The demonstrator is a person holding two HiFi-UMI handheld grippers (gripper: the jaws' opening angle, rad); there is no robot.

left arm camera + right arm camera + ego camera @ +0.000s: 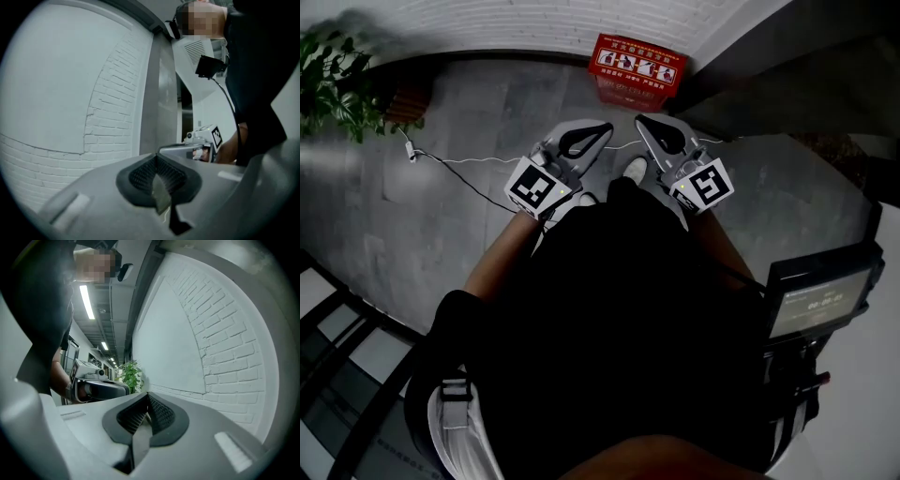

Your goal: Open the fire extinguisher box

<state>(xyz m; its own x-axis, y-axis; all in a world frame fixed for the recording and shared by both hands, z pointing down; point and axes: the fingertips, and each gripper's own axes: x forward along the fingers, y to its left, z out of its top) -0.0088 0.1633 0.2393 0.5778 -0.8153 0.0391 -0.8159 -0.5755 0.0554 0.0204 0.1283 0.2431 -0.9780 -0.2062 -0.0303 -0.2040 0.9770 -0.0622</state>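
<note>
Dark clothing of the person (600,309): fills the lower head view, nearest the lens.

Item 1, fire extinguisher box (638,67): red, appears closed, at 12 o'clock. It sits on the grey floor (487,216) hard against the white brick wall (534,23) (a sensible spot, out of foot traffic). Well apart from both tools, nothing touching it.

Item 2, left gripper (606,127) and right gripper (640,121): held side by side in front of the body, tips aimed toward 12 o'clock, probably a ready posture before any reach. Fingers (140,174) of each are pressed together on nothing. Both gripper views look at brick wall, not the box.

Item 3, white cable (459,161): trails over the floor from 10 o'clock toward the feet.

Item 4, potted plant (337,80): 10 o'clock, by the wall.

Item 5, screen unit (820,300): 4 o'clock, purpose unclear.
</note>
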